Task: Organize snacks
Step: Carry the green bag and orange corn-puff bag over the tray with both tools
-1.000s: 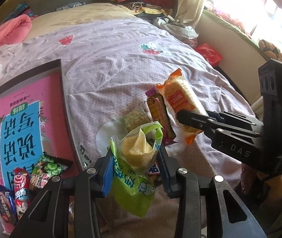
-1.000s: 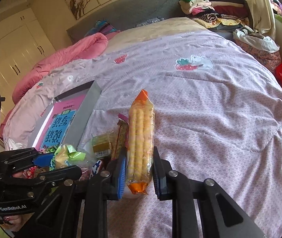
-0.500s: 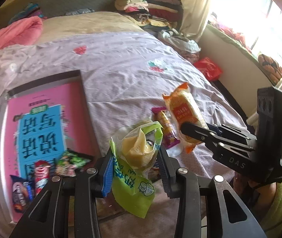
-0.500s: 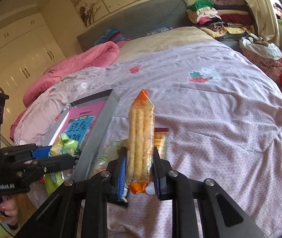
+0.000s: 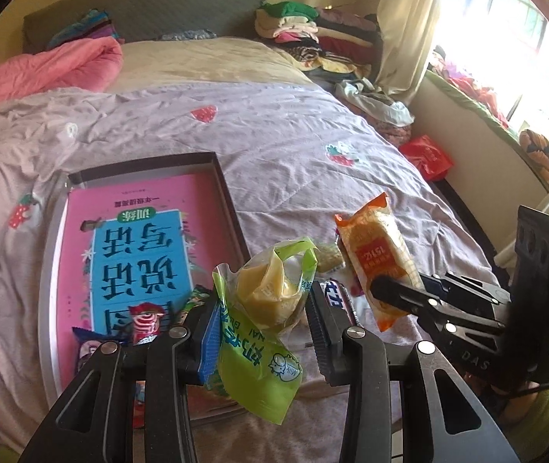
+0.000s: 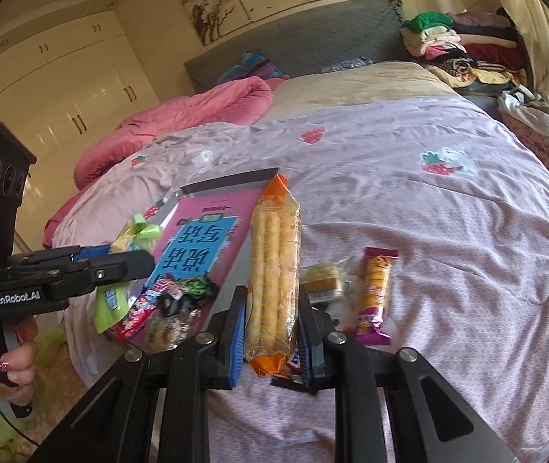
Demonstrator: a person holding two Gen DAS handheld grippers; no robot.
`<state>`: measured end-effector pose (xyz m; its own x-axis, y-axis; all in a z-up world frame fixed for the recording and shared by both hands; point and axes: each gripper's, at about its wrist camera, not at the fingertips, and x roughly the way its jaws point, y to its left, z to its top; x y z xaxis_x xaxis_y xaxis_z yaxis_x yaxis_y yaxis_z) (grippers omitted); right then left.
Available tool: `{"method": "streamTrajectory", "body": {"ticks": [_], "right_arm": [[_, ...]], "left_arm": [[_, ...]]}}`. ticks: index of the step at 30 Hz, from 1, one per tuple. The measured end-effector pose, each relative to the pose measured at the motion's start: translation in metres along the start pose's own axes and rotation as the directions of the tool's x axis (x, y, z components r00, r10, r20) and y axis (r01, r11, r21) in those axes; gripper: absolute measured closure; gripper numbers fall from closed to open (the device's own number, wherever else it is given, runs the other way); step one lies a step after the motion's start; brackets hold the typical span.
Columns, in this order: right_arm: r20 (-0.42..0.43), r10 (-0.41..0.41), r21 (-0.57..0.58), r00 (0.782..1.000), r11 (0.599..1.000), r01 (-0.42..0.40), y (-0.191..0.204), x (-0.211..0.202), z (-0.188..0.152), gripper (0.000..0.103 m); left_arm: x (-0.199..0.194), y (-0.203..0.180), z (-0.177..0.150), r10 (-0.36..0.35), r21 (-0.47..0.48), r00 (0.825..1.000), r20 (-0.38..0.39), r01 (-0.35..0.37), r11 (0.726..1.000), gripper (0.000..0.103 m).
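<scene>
A: Two packets in hand at once. Left gripper [image 5: 262, 328] clamped on green bread pouch [image 5: 262, 328], lower centre of left wrist view. Right gripper [image 6: 270, 332] clamped on orange biscuit-stick pack [image 6: 274, 281], centre of right wrist view. Both lifted clear of the bed [image 6: 448, 231].

B: Step?

A: Carry phase, by the look of it: pick done, drop-off pending. Likely target the grey tray [image 5: 232, 193] with pink book [image 5: 135, 254] inside, left of centre in left view. Several small candy wrappers [image 6: 174, 301] already piled at its near end.

B: Left on the bed?

A: Purple-ended bar [image 6: 374, 297], small clear-wrapped cake [image 6: 324, 281], plus a blue-white wrapper half hidden behind the grippers.

B: Next move?

A: Swing both over the tray rim, lower, spread jaws. Green pouch hangs slack below the pads, so needs height over the rim. Free space further up the book, beyond the candy.
</scene>
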<state>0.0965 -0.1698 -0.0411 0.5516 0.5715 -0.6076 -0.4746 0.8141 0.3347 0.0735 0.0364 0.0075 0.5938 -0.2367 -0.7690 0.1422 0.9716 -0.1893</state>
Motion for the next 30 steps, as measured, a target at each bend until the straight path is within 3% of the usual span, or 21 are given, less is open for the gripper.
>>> {"method": "streamTrajectory", "body": {"ticks": [15, 30], "right_arm": [[0.007, 0.051, -0.062, 0.999, 0.997, -0.050, 0.037, -0.004, 0.001, 0.080], [0.000, 0.076, -0.094, 0.997, 0.993, -0.076, 0.059, 0.001, 0.001, 0.080]], "left_arm": [[-0.022, 0.012, -0.002, 0.018, -0.021, 0.999, 0.032, -0.017, 1.000, 0.062], [-0.046, 0.055, 0.000, 0.077, -0.112, 0.994, 0.076, -0.069, 0.991, 0.062]]}}
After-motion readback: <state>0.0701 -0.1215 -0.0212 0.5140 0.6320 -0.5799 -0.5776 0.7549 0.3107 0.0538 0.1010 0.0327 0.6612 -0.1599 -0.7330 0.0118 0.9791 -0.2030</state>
